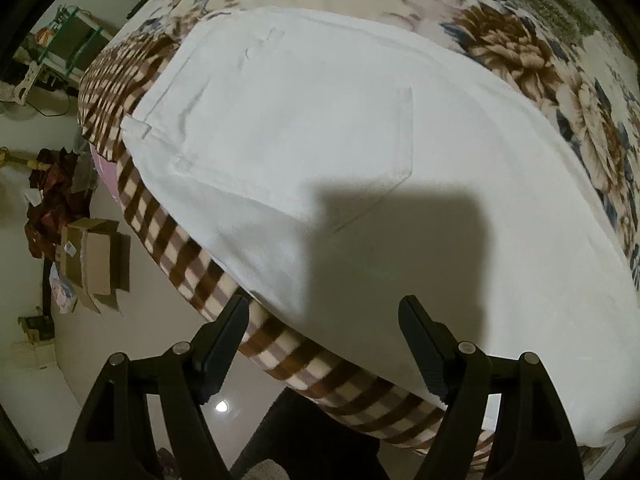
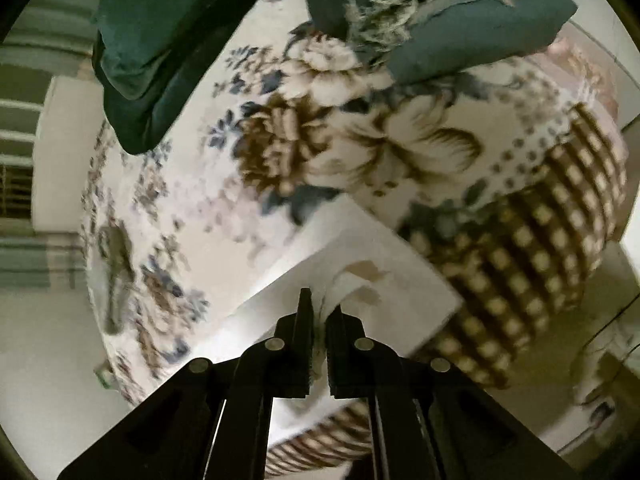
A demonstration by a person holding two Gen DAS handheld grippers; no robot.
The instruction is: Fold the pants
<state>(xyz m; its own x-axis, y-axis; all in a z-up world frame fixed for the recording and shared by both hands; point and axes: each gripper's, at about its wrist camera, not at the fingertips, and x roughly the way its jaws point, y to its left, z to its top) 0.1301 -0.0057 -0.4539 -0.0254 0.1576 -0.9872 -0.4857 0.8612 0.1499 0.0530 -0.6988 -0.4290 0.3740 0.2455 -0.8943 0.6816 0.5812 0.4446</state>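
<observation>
White pants [image 1: 360, 160] lie spread flat on a bed with a floral cover [image 1: 520, 56], a back pocket facing up. My left gripper [image 1: 324, 312] is open and empty, hovering above the pants near the bed's checkered edge [image 1: 168, 236]. In the right wrist view, my right gripper [image 2: 320, 304] is shut on a bunched fold of the white pants [image 2: 360, 256], near the leg end, lifting it off the floral cover [image 2: 280, 140]. The view is motion-blurred.
Dark green pillows [image 2: 152, 60] and a fringed green cushion [image 2: 460, 28] lie at the bed's far end. Cardboard boxes [image 1: 92, 256], red cloth [image 1: 52, 196] and a desk [image 1: 68, 48] stand on the floor beside the bed.
</observation>
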